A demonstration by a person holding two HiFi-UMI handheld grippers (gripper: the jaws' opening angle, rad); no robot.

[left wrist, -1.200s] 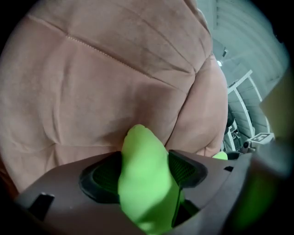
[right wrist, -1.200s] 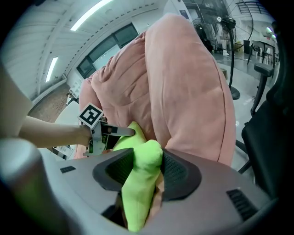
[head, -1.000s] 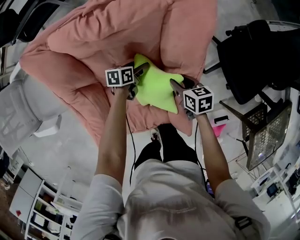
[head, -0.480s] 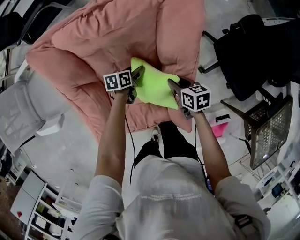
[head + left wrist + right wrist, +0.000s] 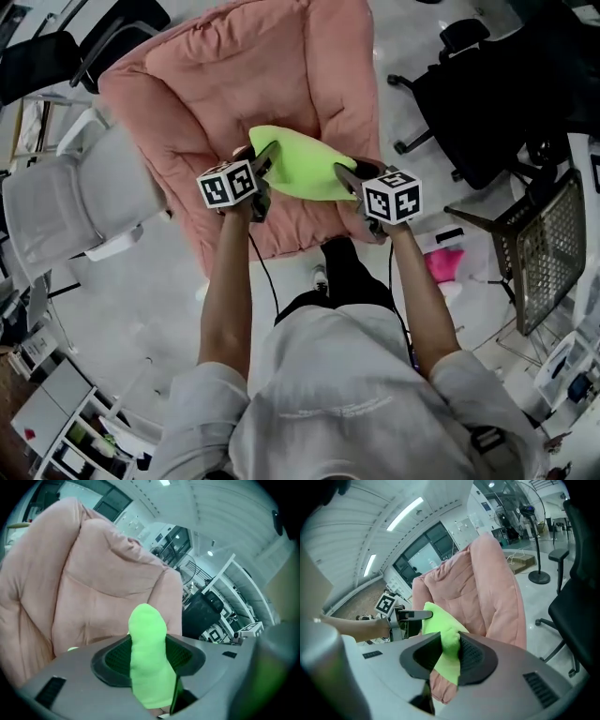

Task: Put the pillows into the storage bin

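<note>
One pillow (image 5: 302,167) in left claw (image 5: 266,156), closing right claw (image 5: 345,174).

One green pillow (image 5: 302,171); one pink cushion (image 5: 234,84); one white chair (image 5: 75,202); perhaps two black chairs (image 5: 487,103) (image 5: 52,56).

Nothing legible here, no words, no numbers. Just black-and-white square markers on the left cube (image 5: 228,185) and the right cube (image 5: 393,195).
</note>
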